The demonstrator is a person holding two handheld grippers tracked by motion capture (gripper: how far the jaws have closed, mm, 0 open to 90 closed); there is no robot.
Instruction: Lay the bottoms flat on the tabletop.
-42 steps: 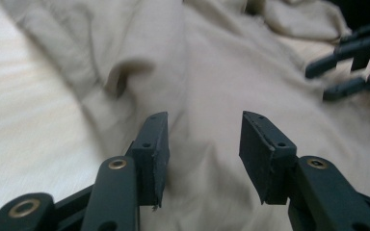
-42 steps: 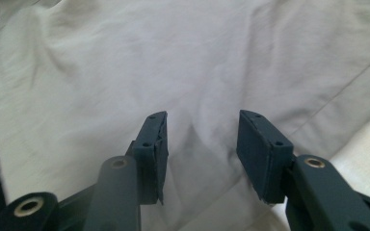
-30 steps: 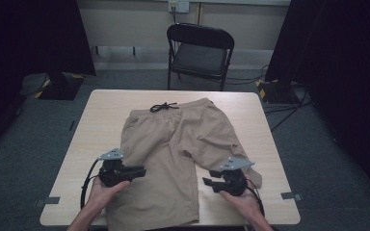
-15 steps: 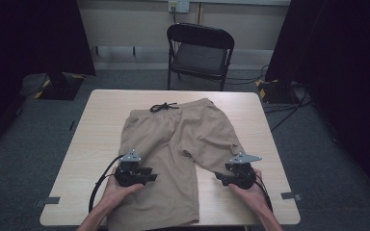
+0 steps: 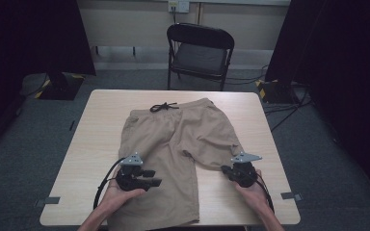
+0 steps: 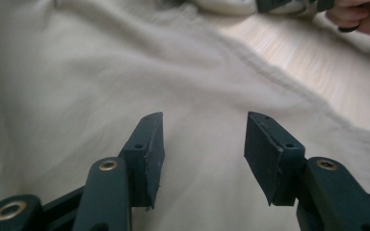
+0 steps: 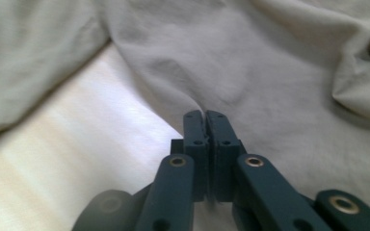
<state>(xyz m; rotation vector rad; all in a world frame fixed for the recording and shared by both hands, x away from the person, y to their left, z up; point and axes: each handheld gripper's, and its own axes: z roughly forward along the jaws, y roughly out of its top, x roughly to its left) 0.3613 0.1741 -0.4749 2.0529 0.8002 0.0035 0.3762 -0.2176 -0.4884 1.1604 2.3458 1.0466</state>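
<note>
Beige shorts (image 5: pixel 178 144) lie flat on the table (image 5: pixel 91 144). The right hand-held gripper (image 7: pixel 205 115) pinches their hem; the left hand-held gripper (image 6: pixel 200 144), jaws just widening, hovers empty, risking a lopsided drag.

left gripper (image 5: pixel 147 179): black body, grey three-cornered top plate, looping black cable | right gripper (image 5: pixel 235 172): same black body, grey plate, black cable | jaws: dark teal-black, flat rectangular pads, brass-ringed pivot screws | forearms: bare, no sleeves
</note>
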